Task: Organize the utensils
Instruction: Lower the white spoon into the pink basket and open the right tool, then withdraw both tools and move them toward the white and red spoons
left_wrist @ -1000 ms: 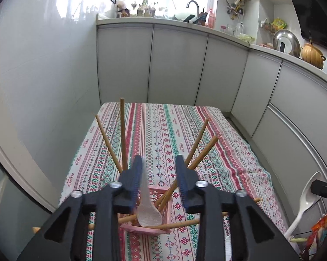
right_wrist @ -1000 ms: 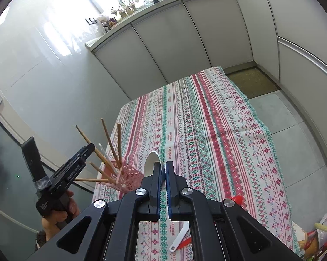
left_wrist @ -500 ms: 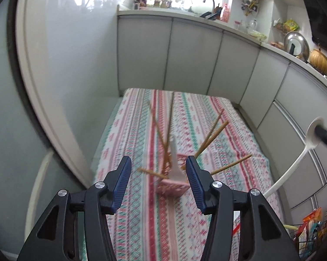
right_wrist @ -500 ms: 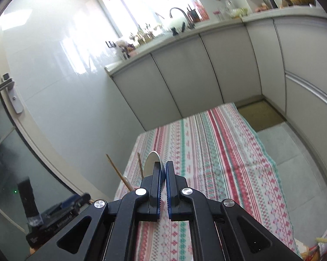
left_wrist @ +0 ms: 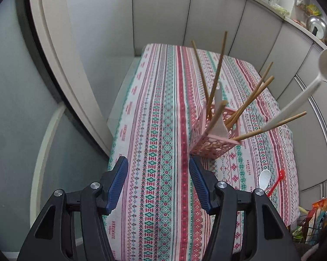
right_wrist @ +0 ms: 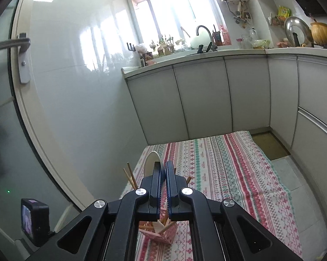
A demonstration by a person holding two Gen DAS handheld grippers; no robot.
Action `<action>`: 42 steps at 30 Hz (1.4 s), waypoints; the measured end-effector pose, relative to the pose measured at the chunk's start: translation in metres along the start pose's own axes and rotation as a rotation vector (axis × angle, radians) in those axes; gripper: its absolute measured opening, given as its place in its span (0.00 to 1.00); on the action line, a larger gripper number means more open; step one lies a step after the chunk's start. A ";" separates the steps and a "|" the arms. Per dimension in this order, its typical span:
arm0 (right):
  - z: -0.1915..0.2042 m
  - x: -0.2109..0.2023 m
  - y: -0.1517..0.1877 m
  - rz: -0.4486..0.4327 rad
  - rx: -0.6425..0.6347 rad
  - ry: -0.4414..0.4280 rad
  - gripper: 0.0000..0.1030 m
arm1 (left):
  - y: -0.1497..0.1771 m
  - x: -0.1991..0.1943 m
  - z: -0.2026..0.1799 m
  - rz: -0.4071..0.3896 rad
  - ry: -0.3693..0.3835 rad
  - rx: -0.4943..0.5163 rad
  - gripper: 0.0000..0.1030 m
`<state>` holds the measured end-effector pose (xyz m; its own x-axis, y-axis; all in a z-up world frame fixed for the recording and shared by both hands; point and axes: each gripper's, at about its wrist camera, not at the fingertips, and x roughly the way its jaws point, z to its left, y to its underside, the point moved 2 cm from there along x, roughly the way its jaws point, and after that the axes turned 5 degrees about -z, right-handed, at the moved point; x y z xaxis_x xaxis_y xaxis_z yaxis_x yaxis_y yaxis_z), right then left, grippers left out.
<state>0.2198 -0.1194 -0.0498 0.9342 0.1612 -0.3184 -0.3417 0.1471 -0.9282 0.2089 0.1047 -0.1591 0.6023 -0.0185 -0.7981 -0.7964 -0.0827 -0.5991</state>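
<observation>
Right gripper [right_wrist: 163, 169] clamped on white ladle [left_wrist: 294, 106] by its bowl, above pink basket [left_wrist: 213, 137]; light, rigid, slick. Left gripper [left_wrist: 158, 184] opening, empty.

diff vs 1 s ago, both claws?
Left claw let go of the white scoop in the pink basket, drew back, jaws opening. Right claw lifted its white spoon higher above the table. Basket and chopsticks unchanged.
</observation>
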 end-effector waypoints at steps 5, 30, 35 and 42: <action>0.024 0.034 0.022 -0.007 -0.125 0.090 0.04 | 0.001 0.014 0.007 0.031 -0.005 -0.016 0.59; 0.030 0.064 0.055 0.131 -0.161 0.049 0.22 | -0.001 0.015 0.003 0.028 -0.019 0.019 0.59; 0.017 0.031 0.033 0.132 -0.133 0.020 0.35 | 0.002 0.011 -0.007 0.031 -0.012 0.048 0.59; -0.029 -0.019 0.018 0.184 -0.091 0.028 0.56 | 0.011 0.007 -0.026 0.048 0.020 0.096 0.60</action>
<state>0.1987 -0.1478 -0.0658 0.8599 0.1498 -0.4880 -0.4972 0.0284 -0.8672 0.2059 0.0776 -0.1695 0.5633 -0.0398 -0.8253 -0.8255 0.0148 -0.5641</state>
